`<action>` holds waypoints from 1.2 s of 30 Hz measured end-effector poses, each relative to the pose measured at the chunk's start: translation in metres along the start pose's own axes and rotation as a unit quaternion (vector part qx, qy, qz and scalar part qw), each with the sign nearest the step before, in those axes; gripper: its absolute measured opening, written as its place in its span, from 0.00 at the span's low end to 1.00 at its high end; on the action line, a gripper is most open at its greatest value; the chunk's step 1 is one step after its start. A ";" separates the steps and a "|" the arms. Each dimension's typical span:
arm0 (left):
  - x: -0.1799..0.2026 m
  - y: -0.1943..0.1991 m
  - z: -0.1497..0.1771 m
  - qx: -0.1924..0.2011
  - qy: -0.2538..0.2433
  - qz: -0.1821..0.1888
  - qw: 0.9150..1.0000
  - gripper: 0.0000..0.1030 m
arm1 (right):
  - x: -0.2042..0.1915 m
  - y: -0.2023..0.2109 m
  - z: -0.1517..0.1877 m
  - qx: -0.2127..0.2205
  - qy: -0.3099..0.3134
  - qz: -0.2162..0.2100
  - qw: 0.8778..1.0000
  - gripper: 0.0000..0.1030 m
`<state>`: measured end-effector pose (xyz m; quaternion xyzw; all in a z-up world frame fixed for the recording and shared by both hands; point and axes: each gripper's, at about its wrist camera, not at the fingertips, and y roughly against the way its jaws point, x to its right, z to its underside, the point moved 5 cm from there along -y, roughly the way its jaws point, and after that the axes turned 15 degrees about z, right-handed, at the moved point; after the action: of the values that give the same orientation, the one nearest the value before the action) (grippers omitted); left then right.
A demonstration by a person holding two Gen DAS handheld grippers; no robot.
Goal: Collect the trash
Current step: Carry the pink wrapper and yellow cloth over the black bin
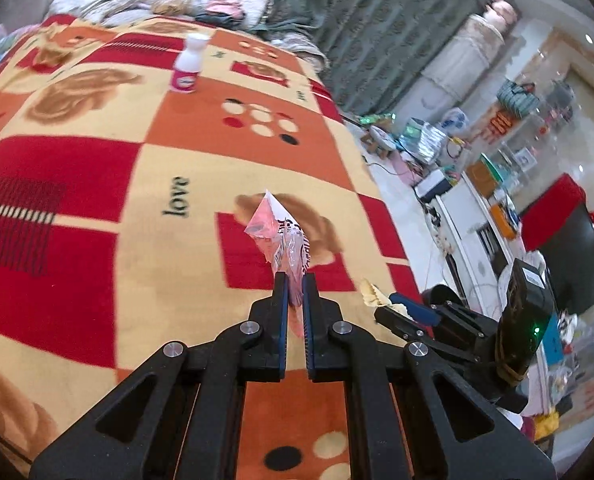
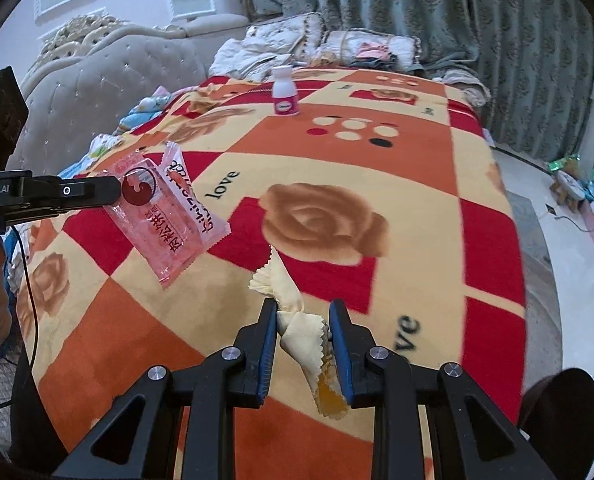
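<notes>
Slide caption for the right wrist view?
Right claw pinching a cream wrapper above the patterned blanket.

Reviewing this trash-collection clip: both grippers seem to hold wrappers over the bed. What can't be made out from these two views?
- Where the trash goes: no bin or bag shows in either view.
- Pink wrapper in the left gripper: lower end hidden between the fingers in the left wrist view.
- Yellow wrapper in the right gripper: whether anything is inside cannot be told.
- White bottle: label too small to read, in both views.
</notes>
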<state>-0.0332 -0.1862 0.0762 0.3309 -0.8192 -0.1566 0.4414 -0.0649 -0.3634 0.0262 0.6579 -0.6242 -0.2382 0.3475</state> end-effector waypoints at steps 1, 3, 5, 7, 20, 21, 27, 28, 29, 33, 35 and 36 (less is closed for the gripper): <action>0.005 -0.004 0.000 -0.003 -0.004 0.001 1.000 0.04 | 0.005 0.002 0.002 0.000 -0.004 0.002 1.000 0.24; 0.017 -0.015 0.002 -0.011 -0.015 0.003 1.000 0.04 | 0.015 0.006 0.005 0.001 -0.011 0.007 1.000 0.24; 0.029 -0.026 0.004 -0.017 -0.027 0.000 0.999 0.04 | 0.025 0.010 0.008 0.001 -0.017 0.014 1.000 0.24; 0.038 -0.036 0.007 -0.024 -0.037 0.001 0.999 0.04 | 0.034 0.014 0.012 0.001 -0.023 0.020 1.000 0.24; 0.106 -0.100 0.026 -0.072 -0.098 0.022 0.992 0.04 | 0.106 0.040 0.044 -0.002 -0.082 0.063 0.995 0.24; 0.109 -0.104 0.027 -0.074 -0.100 0.024 0.992 0.04 | 0.111 0.042 0.046 -0.002 -0.086 0.066 0.994 0.24; 0.137 -0.128 0.035 -0.093 -0.112 0.048 0.988 0.04 | 0.142 0.053 0.061 -0.006 -0.110 0.087 0.990 0.24; 0.142 -0.131 0.036 -0.095 -0.115 0.051 0.988 0.04 | 0.149 0.055 0.065 -0.007 -0.115 0.091 0.989 0.24; 0.148 -0.137 0.039 -0.100 -0.118 0.056 0.986 0.04 | 0.155 0.057 0.068 -0.009 -0.119 0.096 0.988 0.24; 0.165 -0.153 0.044 -0.113 -0.125 0.071 0.983 0.04 | 0.175 0.063 0.083 -0.017 -0.134 0.111 0.985 0.24; 0.175 -0.162 0.047 -0.120 -0.129 0.079 0.981 0.04 | 0.185 0.065 0.090 -0.021 -0.142 0.117 0.983 0.24; 0.180 -0.166 0.048 -0.124 -0.131 0.083 0.980 0.04 | 0.189 0.065 0.093 -0.022 -0.145 0.119 0.982 0.24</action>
<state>-0.0766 -0.4322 0.0696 0.1816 -0.8686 -0.2616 0.3796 -0.1564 -0.5631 0.0382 0.5298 -0.7362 -0.3020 0.2936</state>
